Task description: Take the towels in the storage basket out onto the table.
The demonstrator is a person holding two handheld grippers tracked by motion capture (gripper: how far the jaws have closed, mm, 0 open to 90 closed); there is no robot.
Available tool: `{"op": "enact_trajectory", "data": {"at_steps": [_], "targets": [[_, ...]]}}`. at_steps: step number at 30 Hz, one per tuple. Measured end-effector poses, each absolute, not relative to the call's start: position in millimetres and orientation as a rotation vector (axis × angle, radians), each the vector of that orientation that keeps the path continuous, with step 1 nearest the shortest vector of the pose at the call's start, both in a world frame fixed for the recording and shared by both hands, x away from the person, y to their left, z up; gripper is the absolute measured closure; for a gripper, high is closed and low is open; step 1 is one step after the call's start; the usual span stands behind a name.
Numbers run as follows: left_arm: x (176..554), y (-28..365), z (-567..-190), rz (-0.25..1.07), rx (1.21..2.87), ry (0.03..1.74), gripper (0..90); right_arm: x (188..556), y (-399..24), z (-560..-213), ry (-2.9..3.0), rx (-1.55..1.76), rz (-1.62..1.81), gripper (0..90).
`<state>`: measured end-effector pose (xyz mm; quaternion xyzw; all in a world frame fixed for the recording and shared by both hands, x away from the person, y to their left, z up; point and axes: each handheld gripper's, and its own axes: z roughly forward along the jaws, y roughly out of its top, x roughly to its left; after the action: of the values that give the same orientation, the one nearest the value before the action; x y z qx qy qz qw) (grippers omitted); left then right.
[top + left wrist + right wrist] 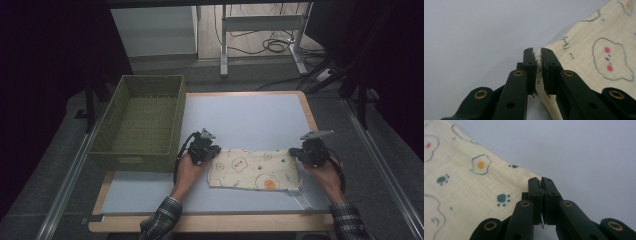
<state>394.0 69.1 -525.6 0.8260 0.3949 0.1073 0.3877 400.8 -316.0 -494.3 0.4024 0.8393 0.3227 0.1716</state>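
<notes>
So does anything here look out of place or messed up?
Nothing much. The cream printed cloth lies flat on the table, each far corner pinched by the left gripper and right gripper. A white tag pokes out at its near right corner. The green basket sits squarely.

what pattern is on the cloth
Cream cotton cloth: fried eggs, teal paw prints, blushing outlined faces; clearest in right gripper view.

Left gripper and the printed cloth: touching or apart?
Touching. The left gripper view shows the left gripper shut on a corner of the printed cloth, fabric pinched between its pads.
</notes>
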Motion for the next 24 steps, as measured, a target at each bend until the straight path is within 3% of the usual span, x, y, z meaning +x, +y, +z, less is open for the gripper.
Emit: {"op": "enact_trajectory", "data": {"at_steps": [6, 8, 9, 11, 17, 20, 24], "targets": [[380, 74, -524, 0.248, 2.082, 0.983, 83.8, 436, -310, -499, 2.369, 1.195, 0.91, 86.0], [381, 75, -523, 0.271, 2.081, 0.988, 77.4, 440, -307, -505, 2.378, 1.205, 0.91, 85.3], [384, 76, -523, 0.293, 2.08, 0.999, 69.6, 440, -307, -506, 2.376, 1.208, 0.926, 84.5], [389, 75, -524, 0.301, 2.09, 1.004, 60.5, 435, -309, -505, 2.35, 1.229, 0.957, 78.2], [398, 72, -537, 0.407, 2.155, 0.983, 48.4, 422, -318, -502, 2.347, 1.244, 1.035, 60.8], [402, 78, -543, 0.358, 2.107, 1.003, 38.7, 416, -320, -502, 2.336, 1.249, 1.024, 54.2], [402, 78, -543, 0.352, 2.11, 0.997, 36.3, 406, -322, -502, 2.363, 1.219, 1.019, 49.0]]}}
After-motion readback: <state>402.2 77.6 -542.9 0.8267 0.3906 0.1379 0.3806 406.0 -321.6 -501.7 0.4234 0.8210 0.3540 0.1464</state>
